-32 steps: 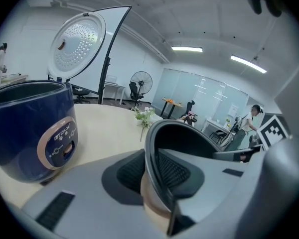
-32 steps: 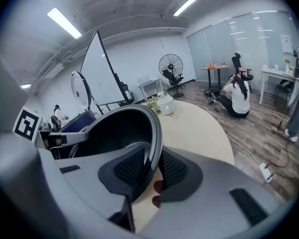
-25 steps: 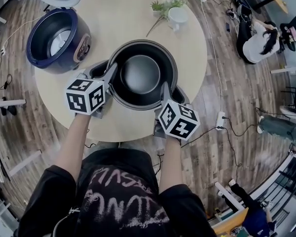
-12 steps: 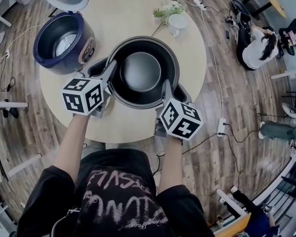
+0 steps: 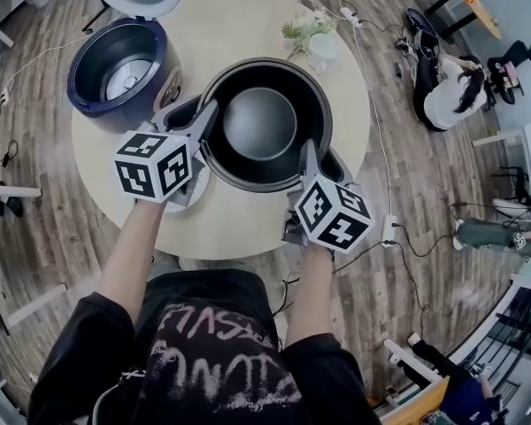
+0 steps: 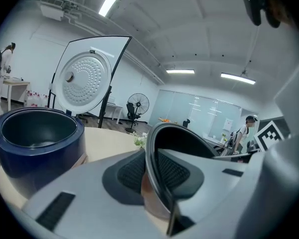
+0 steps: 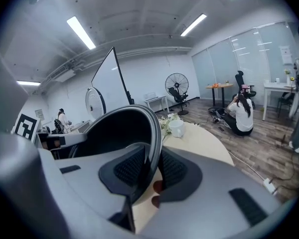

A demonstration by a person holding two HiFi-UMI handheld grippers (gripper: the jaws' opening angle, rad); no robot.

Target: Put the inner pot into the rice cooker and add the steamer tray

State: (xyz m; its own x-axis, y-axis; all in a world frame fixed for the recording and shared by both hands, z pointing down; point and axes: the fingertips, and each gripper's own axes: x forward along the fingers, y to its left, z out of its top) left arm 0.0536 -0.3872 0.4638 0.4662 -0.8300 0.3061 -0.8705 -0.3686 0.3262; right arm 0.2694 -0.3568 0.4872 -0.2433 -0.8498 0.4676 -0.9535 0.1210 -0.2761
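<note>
hand-held gripper l (image 5: 207, 119), hand-held gripper r (image 5: 306, 151) pinch inner pot (image 5: 259, 123) rim.

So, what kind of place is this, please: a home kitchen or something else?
Most likely an open office or lab space, not a home kitchen: the round table stands on a wood floor crossed by cables, with glass partition walls, a pedestal fan and long ceiling lights around it.

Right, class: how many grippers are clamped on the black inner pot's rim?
2. The left gripper pinches the inner pot at its rim's left side. The right gripper pinches the rim at the near-right side. Neither grip is hidden.
</note>
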